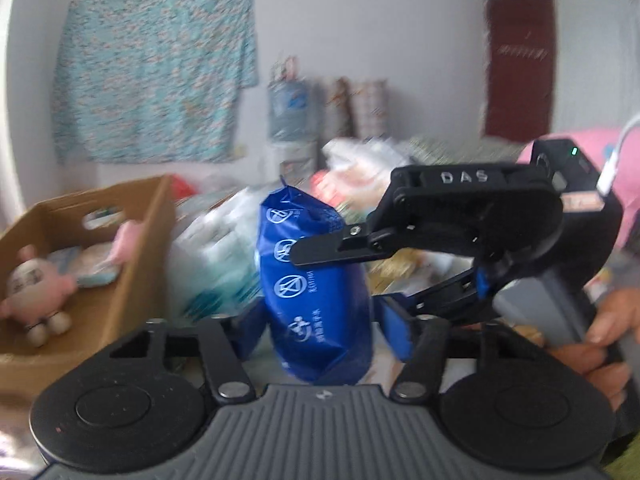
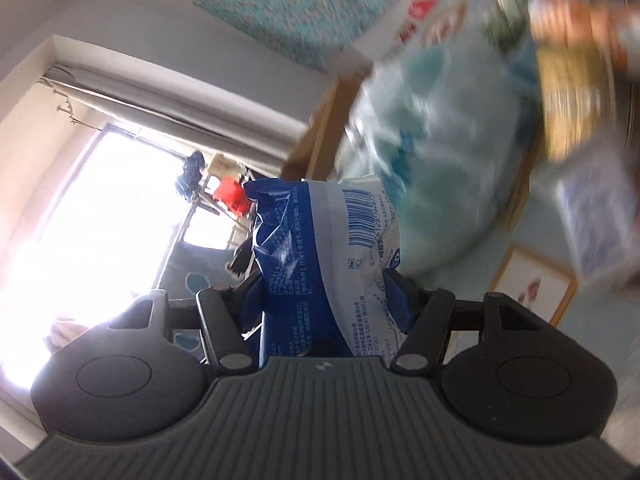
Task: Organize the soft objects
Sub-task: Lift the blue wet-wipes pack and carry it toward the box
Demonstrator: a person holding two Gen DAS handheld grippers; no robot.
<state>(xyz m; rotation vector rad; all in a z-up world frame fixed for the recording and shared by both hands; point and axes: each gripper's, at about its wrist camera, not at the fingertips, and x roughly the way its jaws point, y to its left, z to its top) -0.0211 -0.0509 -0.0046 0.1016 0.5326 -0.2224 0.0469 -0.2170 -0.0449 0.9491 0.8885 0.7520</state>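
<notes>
A soft blue plastic pack [image 1: 316, 292] with white round logos stands upright between the fingers of my left gripper [image 1: 320, 330], which is shut on it. My right gripper [image 1: 340, 276] comes in from the right, one finger [image 1: 320, 249] across the pack's front and the other behind it. In the right wrist view the same pack [image 2: 324, 264] shows its white barcode side, clamped in my right gripper [image 2: 324, 300]. A cardboard box [image 1: 132, 276] at the left holds a pink plush toy [image 1: 34, 286] and a pale soft pack [image 1: 94, 266].
A blurred pile of plastic-wrapped packs [image 1: 224, 256] lies behind the blue pack. A water jug [image 1: 290, 110] and rolled items stand by the wall under a hanging floral cloth [image 1: 152, 72]. A dark red door [image 1: 520, 64] is at the right. A window [image 2: 100, 216] shows in the right wrist view.
</notes>
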